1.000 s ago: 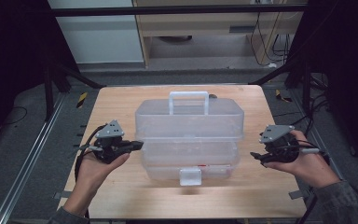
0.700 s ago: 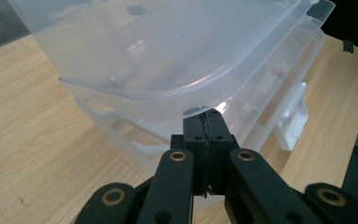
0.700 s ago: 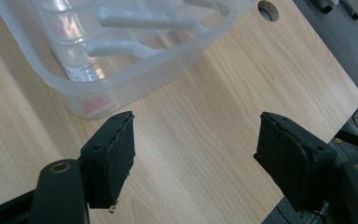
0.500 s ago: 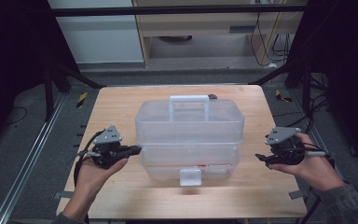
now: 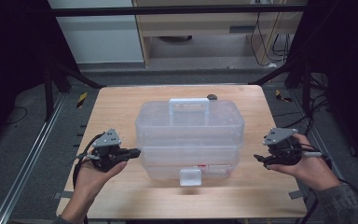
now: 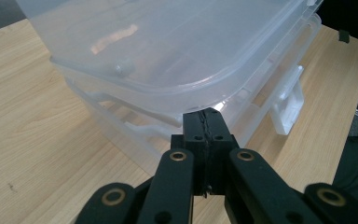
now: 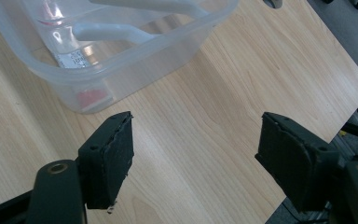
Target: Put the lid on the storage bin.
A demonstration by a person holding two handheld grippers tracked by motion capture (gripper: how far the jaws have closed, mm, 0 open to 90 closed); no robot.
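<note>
Both grippers flank the clear plastic organiser box (image 5: 189,137), left gripper (image 5: 135,152) clenched empty, right gripper (image 5: 257,159) released (likely light, stiff, slippery; grasp its handle (image 5: 189,108)).

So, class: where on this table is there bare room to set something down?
Bare wood lies between the clear box and the table edge on the far left and far right. The near strip is narrower. The left gripper crowds the box's left side.

Clear box on pale wood

The box (image 5: 189,135) is see-through plastic with a milky white handle (image 5: 189,103) and white latch (image 5: 189,177), a red-and-white label (image 7: 81,60) inside; the table (image 5: 116,112) is light wood grain; both grippers (image 5: 131,152) (image 5: 259,159) are black, topped by grey plates.
</note>
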